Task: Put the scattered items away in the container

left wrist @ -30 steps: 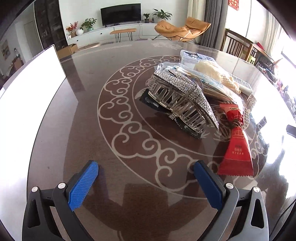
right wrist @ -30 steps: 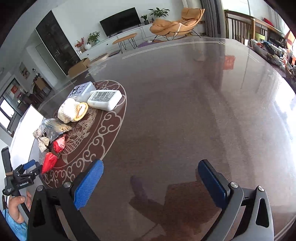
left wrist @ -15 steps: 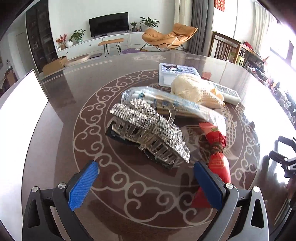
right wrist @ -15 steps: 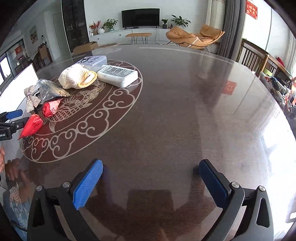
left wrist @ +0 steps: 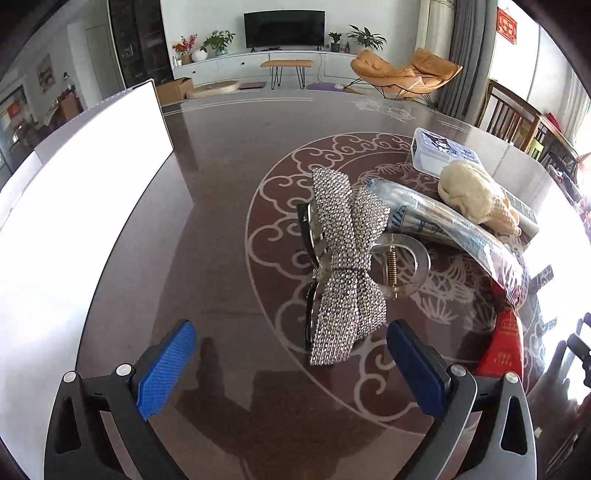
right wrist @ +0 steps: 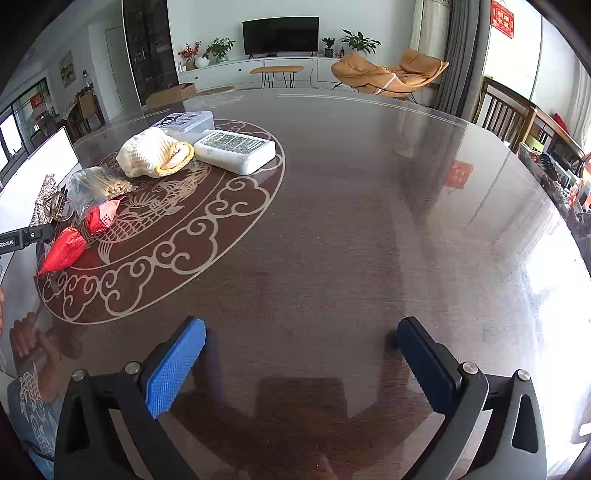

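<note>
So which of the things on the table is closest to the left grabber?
The sparkly bow hair clip. Its lower end reaches in between the open fingers of the left gripper, while the red packet, plastic bag and knitted pouch lie farther off.

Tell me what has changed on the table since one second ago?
The left hand-held gripper swung around and came closer to the rhinestone bow hair clip; it is open, nothing taken. The right hand-held gripper turned toward the middle of the table, also open. The items lie as before.

Dark round table (right wrist: 369,229), television (right wrist: 280,35) beyond, orange lounge chair (right wrist: 391,75) at right
</note>
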Demonstrator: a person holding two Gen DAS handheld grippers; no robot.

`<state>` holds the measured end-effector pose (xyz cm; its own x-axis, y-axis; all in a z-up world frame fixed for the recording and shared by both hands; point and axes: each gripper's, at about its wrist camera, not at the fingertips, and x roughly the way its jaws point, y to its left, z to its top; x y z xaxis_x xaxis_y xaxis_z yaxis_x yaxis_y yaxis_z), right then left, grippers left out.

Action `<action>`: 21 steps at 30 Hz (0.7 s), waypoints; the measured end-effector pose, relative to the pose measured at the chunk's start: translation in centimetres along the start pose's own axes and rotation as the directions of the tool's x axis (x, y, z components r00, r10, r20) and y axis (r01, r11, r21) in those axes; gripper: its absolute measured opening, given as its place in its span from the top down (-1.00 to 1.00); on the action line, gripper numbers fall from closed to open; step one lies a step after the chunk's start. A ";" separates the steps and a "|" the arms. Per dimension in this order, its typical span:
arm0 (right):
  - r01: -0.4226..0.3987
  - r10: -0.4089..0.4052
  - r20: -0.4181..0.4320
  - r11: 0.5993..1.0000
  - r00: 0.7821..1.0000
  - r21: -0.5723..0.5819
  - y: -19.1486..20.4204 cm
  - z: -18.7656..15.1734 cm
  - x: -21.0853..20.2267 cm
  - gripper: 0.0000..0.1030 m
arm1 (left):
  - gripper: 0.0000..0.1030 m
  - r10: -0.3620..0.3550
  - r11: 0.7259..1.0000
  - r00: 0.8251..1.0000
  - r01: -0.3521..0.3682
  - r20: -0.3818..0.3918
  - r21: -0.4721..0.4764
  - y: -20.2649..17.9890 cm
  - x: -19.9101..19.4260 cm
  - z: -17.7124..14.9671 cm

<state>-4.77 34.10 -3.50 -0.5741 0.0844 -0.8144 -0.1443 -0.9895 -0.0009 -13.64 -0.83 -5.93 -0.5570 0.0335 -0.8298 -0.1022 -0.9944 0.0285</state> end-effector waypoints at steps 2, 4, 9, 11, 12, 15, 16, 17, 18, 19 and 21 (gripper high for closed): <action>0.000 0.000 0.000 1.000 1.000 0.000 0.0 0.0 0.0 -1.00 | -1.00 -0.002 1.000 1.000 0.002 -0.006 0.011 0.2 0.3 -0.6; 0.000 0.000 0.000 1.000 1.000 0.000 0.0 0.0 0.0 -1.00 | -1.00 -0.029 0.999 0.999 0.029 0.017 -0.024 0.7 0.3 -0.9; 0.001 -0.001 0.000 1.000 1.000 -0.001 0.0 0.0 0.0 -1.00 | -1.00 -0.020 1.000 0.999 0.021 0.032 -0.017 0.5 0.3 -1.3; 0.001 -0.001 0.000 1.000 1.000 -0.001 0.0 0.0 0.0 -1.00 | -1.00 -0.019 1.000 0.999 0.020 0.033 -0.017 0.6 0.2 -1.4; 0.001 -0.001 0.000 1.000 1.000 -0.001 0.0 0.0 0.0 -1.00 | -1.00 -0.019 1.000 0.999 0.019 0.033 -0.017 0.6 0.2 -1.3; 0.001 -0.001 0.000 1.000 1.000 -0.001 0.1 0.0 0.0 -1.00 | -1.00 -0.008 1.000 0.999 0.008 0.035 -0.024 0.5 0.4 -1.1; 0.001 -0.001 0.000 1.000 1.000 -0.001 0.1 0.0 0.0 -1.00 | -1.00 0.002 1.000 0.999 -0.001 0.037 -0.030 0.6 0.4 -1.1; 0.001 -0.001 0.000 1.000 1.000 -0.001 0.0 0.0 0.0 -1.00 | -1.00 0.010 0.999 0.999 -0.009 0.038 -0.037 0.6 0.4 -0.9; 0.002 -0.002 0.000 1.000 1.000 -0.001 0.1 0.0 0.0 -1.00 | -1.00 0.014 0.999 0.999 -0.013 0.037 -0.040 0.5 0.5 -0.8; 0.002 -0.002 0.000 1.000 1.000 -0.001 0.1 0.0 0.1 -1.00 | -1.00 0.013 0.999 0.999 -0.012 0.036 -0.041 0.5 0.6 -0.7; 0.002 -0.002 0.000 1.000 1.000 -0.001 0.1 0.0 0.0 -1.00 | -1.00 0.010 0.999 0.999 -0.008 0.035 -0.043 0.5 0.7 -0.6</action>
<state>-4.82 34.05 -3.52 -0.5738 0.0860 -0.8145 -0.1445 -0.9895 -0.0026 -13.59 -1.32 -6.81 -0.5862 0.0274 -0.8097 -0.0618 -0.9980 0.0110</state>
